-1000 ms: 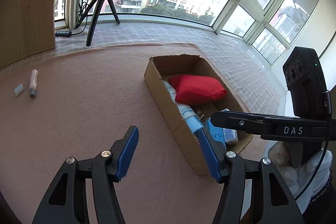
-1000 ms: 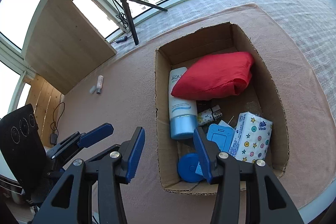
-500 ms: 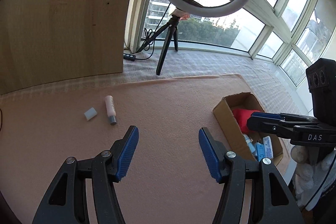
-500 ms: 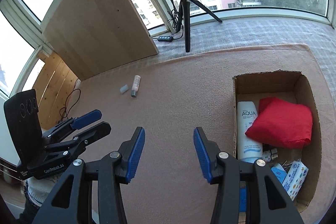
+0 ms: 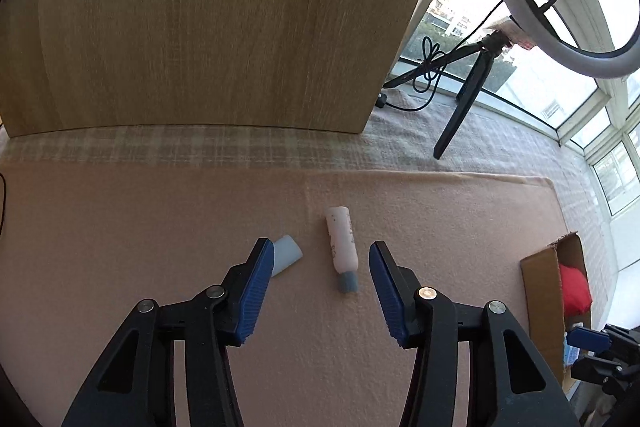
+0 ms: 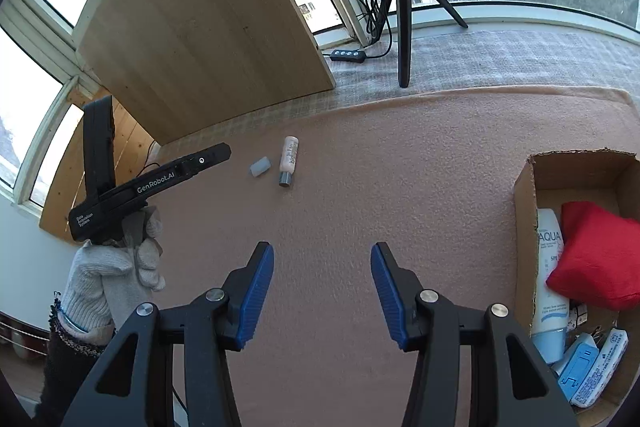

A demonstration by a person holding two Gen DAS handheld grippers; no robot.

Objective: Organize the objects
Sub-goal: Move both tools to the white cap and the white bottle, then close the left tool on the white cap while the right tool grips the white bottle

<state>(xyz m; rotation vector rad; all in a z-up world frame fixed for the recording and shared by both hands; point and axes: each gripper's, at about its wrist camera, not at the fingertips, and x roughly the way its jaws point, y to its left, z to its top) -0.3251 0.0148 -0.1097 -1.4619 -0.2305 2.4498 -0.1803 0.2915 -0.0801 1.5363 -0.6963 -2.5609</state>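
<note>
— While your left tool (image 5: pixel 321 281) hangs over the pink mat (image 5: pixel 120 227), what's under it?
— Small bottle (image 5: pixel 341 248) and pale cap (image 5: pixel 285 254), lying just beyond your jaws, which just narrowed; nothing gripped.
— Right tool (image 6: pixel 322 281)?
— Spread, empty. Cardboard box (image 6: pixel 524 195) sits well apart, rightward.

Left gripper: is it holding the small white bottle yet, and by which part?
No. The left gripper is open, its jaws just closing, short of the small white bottle with the grey cap lying on the pink cloth. The right gripper is empty.
</note>
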